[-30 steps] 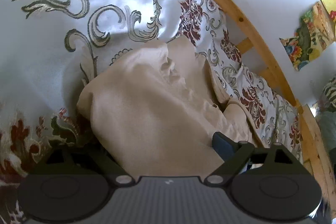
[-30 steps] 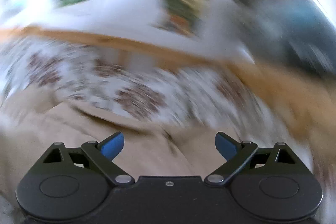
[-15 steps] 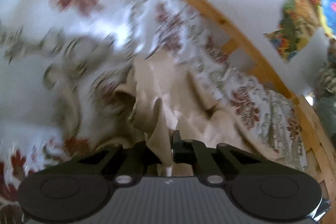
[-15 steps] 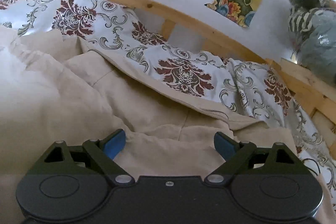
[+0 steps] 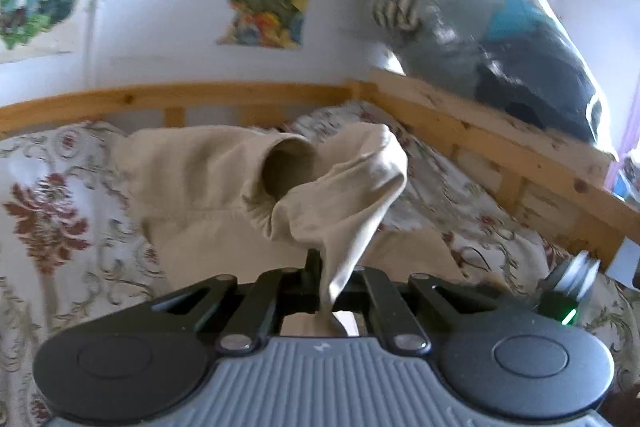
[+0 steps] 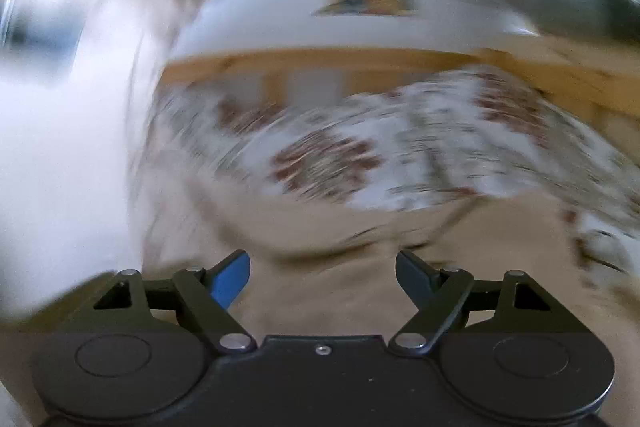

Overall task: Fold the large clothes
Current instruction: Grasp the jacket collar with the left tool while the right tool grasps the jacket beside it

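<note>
- While clamped in the left gripper (image 5: 326,283), beige garment (image 5: 208,179) hangs lifted above the floral bedspread (image 5: 52,227), remainder draped on the bed inside the wooden frame (image 5: 480,139)
- Left gripper: clenched on a pinch of the fabric
- Right gripper (image 6: 322,277): jaws closing, nothing pinched yet, beige cloth (image 6: 328,291) directly below; view heavily blurred
- Handling, judged: soft, light, limp; sags and bunches under own weight; no breakage risk; may slip from a thin pinch
- Hold points, judged: hems, cuff (image 5: 288,171) or seam edges, both sides level
- Count: one garment, two grippers, one bedspread, one stuffed clear bag (image 5: 500,39), two wall pictures plainly visible
</note>
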Demonstrator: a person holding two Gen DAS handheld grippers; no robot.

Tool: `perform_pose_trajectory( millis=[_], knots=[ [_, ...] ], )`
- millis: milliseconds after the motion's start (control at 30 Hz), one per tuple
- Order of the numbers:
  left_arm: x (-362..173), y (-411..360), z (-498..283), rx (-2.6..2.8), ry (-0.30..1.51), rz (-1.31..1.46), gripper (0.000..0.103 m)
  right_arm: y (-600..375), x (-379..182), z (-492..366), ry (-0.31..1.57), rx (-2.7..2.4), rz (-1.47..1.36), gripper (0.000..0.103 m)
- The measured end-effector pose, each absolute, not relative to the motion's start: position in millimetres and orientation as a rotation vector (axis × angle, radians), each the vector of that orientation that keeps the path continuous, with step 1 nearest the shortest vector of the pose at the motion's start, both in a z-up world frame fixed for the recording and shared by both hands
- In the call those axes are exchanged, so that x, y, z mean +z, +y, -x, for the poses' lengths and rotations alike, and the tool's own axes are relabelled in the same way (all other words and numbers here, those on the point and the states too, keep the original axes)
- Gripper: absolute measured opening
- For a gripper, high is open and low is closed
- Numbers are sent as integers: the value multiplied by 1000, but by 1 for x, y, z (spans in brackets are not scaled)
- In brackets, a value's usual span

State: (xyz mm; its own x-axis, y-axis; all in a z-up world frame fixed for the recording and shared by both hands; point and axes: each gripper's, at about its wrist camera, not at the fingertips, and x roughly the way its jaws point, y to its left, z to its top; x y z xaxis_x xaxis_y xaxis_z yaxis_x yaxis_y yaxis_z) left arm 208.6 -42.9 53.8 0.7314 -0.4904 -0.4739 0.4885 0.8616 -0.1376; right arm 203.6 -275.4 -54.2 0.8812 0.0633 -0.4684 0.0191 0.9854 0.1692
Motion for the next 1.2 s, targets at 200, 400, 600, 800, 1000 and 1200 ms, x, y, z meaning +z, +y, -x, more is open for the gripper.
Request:
perform_pose_trajectory(
  millis=[200, 400, 600, 800, 1000, 1200],
  knots=[
    [37, -88, -203, -588, 563, -133, 0, -372, -25, -196, 605, 81, -550, 56],
    [23, -122, -193, -579, 578, -268, 0, -418, -41, -195, 633, 334, -1037, 65],
    [7, -148, -173, -632, 549, -400, 0, -427, -54, -200, 620, 373, -1227, 68],
    [-9, -167, -148, -752, 541, -477, 0, -436, -57, -202, 649, 312, -1164, 68],
    [-30, -175, -128, -815, 549, -525, 0, -429, -67, -206, 742, 263, -1045, 59],
    [-37, -175, -121, -832, 552, -524, 0, -408, -62, -208, 720, 240, -847, 19]
  ],
)
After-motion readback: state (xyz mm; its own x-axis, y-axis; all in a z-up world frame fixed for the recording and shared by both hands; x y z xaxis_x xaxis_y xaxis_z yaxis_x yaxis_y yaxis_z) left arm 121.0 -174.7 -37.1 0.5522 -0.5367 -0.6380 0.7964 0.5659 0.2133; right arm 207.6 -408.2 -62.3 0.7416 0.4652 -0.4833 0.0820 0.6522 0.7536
